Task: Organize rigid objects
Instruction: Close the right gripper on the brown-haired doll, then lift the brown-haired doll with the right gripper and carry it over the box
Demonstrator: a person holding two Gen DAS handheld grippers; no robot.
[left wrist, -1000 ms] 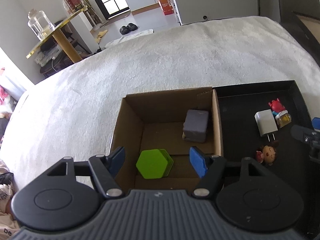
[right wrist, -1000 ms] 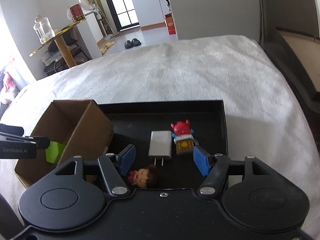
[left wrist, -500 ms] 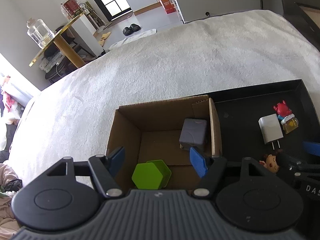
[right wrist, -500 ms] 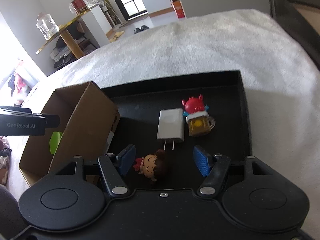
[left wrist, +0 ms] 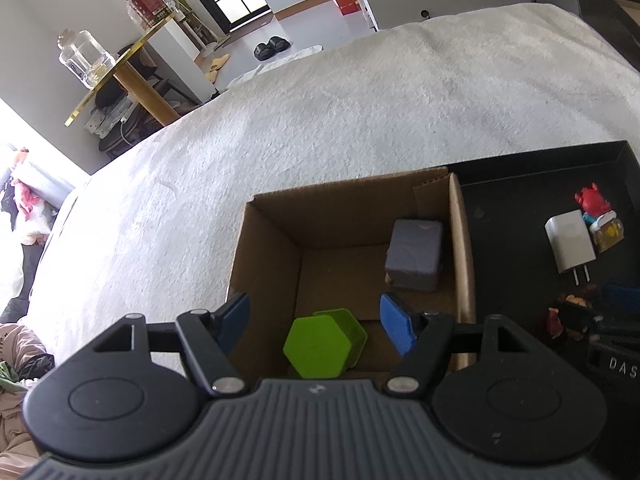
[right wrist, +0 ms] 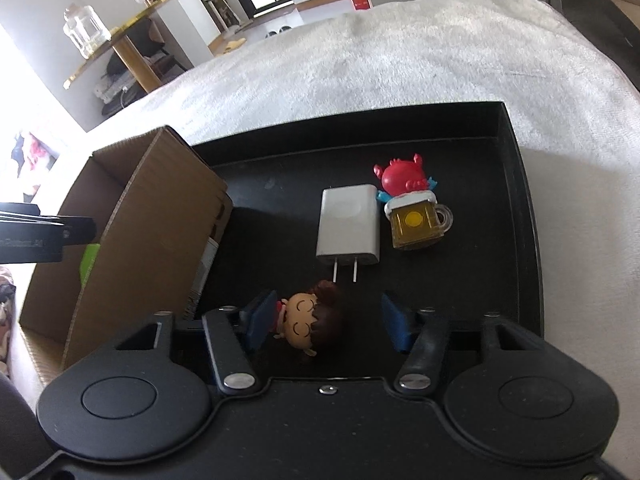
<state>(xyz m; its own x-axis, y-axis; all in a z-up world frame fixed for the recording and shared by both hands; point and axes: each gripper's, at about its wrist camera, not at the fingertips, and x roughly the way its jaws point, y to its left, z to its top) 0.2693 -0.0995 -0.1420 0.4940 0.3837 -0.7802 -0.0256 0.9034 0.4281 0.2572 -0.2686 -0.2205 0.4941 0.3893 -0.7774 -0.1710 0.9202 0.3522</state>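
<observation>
A black tray (right wrist: 524,184) holds a white charger (right wrist: 347,224), a red figure on a beer mug (right wrist: 412,208) and a small doll head figure (right wrist: 308,322). My right gripper (right wrist: 326,324) is open and low in the tray, with the doll between its blue fingers, near the left one. A cardboard box (left wrist: 272,248) left of the tray holds a grey block (left wrist: 415,254) and a green hexagonal piece (left wrist: 324,344). My left gripper (left wrist: 314,322) is open and empty above the box's near side. The tray (left wrist: 520,168) also shows in the left wrist view.
Box and tray sit on a white fuzzy blanket (left wrist: 360,112). Beyond it stand a gold table with a glass jar (left wrist: 84,60), shelves and slippers on the floor (left wrist: 272,46). A dark sofa edge (right wrist: 600,8) lies at the right.
My right gripper has moved forward and down into the tray, so the doll now lies between its fingers. My left gripper has drawn back and left over the box, still open.
</observation>
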